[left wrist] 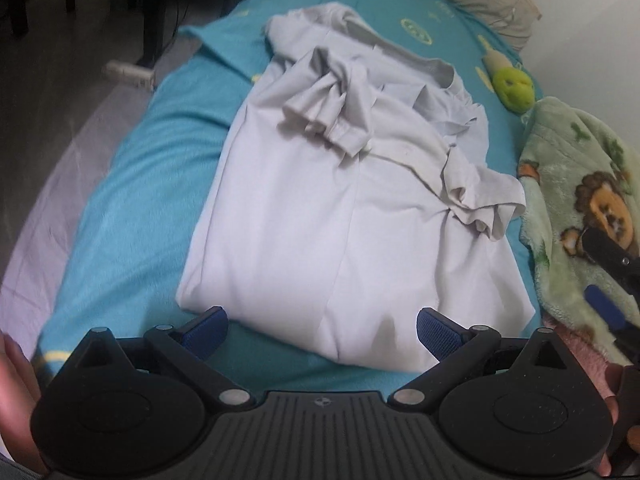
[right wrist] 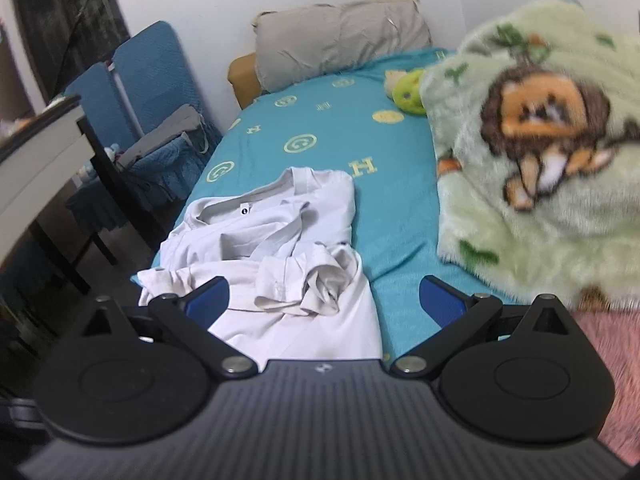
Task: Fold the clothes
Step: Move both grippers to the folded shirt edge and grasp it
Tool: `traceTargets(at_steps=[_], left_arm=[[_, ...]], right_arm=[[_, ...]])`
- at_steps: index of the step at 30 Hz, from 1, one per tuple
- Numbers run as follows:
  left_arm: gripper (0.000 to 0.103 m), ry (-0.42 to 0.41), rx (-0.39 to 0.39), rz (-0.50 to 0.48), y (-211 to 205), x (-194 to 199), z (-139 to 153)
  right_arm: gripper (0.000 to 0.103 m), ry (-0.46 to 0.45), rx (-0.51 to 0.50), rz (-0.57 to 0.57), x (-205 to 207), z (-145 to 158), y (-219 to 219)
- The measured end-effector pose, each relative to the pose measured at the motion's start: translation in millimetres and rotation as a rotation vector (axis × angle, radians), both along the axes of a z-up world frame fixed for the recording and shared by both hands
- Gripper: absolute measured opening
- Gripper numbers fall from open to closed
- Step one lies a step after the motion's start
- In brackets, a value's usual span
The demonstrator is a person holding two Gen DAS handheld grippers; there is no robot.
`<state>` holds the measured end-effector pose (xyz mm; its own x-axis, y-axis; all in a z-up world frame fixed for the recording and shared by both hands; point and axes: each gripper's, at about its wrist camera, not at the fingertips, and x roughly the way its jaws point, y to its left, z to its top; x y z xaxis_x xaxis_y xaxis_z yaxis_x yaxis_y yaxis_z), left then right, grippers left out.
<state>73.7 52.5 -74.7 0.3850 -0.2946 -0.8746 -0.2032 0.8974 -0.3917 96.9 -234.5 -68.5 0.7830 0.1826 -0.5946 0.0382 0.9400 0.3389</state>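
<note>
Bedroom, bed [left wrist: 132, 216] with teal sheet printed in pale yellow letters and rings, white wall behind.

Item: pale grey-white shirt [left wrist: 344, 208], lying flat on the sheet, partly folded, both sides turned in over the body. Long axis runs straight away from the left jaws: hem end nearest, lying between and just ahead of the blue pads; collar end farthest, toward the pillow. One short sleeve lies bunched across the upper middle, a second sleeve crumpled at the far right edge of the body. In the right wrist view the shirt sits ahead and to the left of the jaws, collar with small round label farthest away, its near part under the left pad.

Left gripper [left wrist: 322, 334]: jaws spread wide, holding nothing, pads just short of the hem; whether they touch the cloth cannot be told.

Right gripper [right wrist: 324, 306]: jaws spread wide, empty, hovering over sheet and shirt edge. It also shows at the right edge of the left wrist view.

Surroundings: green fleece blanket [right wrist: 536, 152] with lion print, heaped right of both jaws, close beside the shirt's right edge. Green plush toy [left wrist: 514, 90] far right, beyond the blanket. Grey pillow [right wrist: 344, 40] at the far end. Pink fabric [right wrist: 612, 368] at near right. Blue-covered chairs [right wrist: 148, 76] and a dark-legged bench [right wrist: 44, 160] to the left, off the bed.
</note>
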Motion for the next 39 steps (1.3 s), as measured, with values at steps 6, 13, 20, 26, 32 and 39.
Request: traceTargets(at_steps=[6, 13, 20, 26, 32, 39], left_arm=[[0.100, 0.121, -0.112, 0.063, 9.2, 3.1, -24.9], [0.090, 0.025, -0.145, 0.259, 32.1, 4.5, -24.5], [0.042, 0.001, -0.045, 0.313, 34.9, -0.5, -23.2], [0.016, -0.024, -0.076, 0.390, 45.4, -5.3, -24.4], [0.013, -0.159, -0.155, 0.414, 54.0, -12.8, -6.0], [0.011, -0.367, -0.193, 0.377, 48.2, -21.5, 23.0]], right_arm=[[0.103, 0.089, 0.164, -0.040, 4.5, -13.8, -15.9], [0.103, 0.223, 0.474, 0.027, 0.7, -38.9, -13.6], [0.102, 0.493, 0.778, 0.005, -8.8, -94.0, 11.1], [0.081, 0.447, 0.763, -0.211, -16.6, -105.9, -6.8], [0.041, 0.373, 0.670, -0.276, -6.6, -101.9, -11.3], [0.022, 0.221, 0.608, -0.206, -5.2, -72.9, -12.0]])
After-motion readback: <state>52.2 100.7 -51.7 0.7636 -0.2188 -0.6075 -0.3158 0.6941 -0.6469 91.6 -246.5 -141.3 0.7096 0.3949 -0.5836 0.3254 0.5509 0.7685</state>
